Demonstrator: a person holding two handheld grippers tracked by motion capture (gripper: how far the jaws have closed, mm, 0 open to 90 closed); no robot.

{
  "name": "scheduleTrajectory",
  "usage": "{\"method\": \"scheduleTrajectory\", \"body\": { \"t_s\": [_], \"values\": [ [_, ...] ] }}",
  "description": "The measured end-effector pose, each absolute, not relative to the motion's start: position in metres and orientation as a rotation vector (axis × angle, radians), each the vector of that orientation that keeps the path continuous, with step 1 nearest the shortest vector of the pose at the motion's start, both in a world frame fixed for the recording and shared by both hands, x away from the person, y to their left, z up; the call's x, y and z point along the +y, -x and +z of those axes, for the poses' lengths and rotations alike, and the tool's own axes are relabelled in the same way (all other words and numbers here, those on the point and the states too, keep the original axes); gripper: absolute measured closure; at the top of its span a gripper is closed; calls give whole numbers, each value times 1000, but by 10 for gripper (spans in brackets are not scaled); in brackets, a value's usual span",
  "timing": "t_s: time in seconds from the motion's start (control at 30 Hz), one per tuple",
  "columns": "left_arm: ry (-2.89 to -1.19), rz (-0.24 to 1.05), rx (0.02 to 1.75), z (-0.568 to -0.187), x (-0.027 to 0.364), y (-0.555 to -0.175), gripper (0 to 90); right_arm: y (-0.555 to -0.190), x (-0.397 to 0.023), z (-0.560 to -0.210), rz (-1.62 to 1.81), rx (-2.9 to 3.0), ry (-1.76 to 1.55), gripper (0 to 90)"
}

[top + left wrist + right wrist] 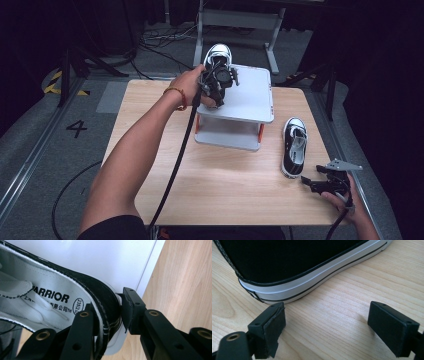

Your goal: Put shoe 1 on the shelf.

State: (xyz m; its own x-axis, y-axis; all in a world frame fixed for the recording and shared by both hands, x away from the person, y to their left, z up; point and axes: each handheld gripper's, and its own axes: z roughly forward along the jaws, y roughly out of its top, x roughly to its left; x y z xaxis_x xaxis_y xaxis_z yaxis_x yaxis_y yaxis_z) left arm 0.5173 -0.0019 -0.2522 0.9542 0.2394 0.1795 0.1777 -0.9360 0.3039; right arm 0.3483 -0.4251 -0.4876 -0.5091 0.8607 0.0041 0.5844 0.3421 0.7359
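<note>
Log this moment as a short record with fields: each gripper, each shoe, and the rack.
left gripper: shut on the heel of the held shoe, one jaw inside the collar, the other outside at the heel
held shoe position: over the rack's top shelf, at its far left corner
right gripper: open, jaws apart on either side of bare wood, just short of the second shoe
second shoe position: flat on the table, right of the rack, apart from it
rack: white two-tier shelf at the table's far middle

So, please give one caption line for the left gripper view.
Left gripper clamps the heel of a black shoe above the white rack.
</note>
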Motion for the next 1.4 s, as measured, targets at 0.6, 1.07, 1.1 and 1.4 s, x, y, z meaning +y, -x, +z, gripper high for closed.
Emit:
{"method": "scheduleTrajectory", "body": {
  "t_s": [0.6,1.07,1.1,1.4],
  "values": [
    [-2826,296,295,-254,-10,-527,618,-348,-425,-488,980,2228,-1268,148],
    [-2691,382,282,-238,14,-504,334,-348,-425,-488,981,2226,-1267,148],
    [-2665,387,289,-235,19,-501,324,-348,-425,-488,981,2226,-1267,148],
    [-2567,458,276,-230,62,-457,273,-347,-426,-488,980,2227,-1264,148]
  ]
}}
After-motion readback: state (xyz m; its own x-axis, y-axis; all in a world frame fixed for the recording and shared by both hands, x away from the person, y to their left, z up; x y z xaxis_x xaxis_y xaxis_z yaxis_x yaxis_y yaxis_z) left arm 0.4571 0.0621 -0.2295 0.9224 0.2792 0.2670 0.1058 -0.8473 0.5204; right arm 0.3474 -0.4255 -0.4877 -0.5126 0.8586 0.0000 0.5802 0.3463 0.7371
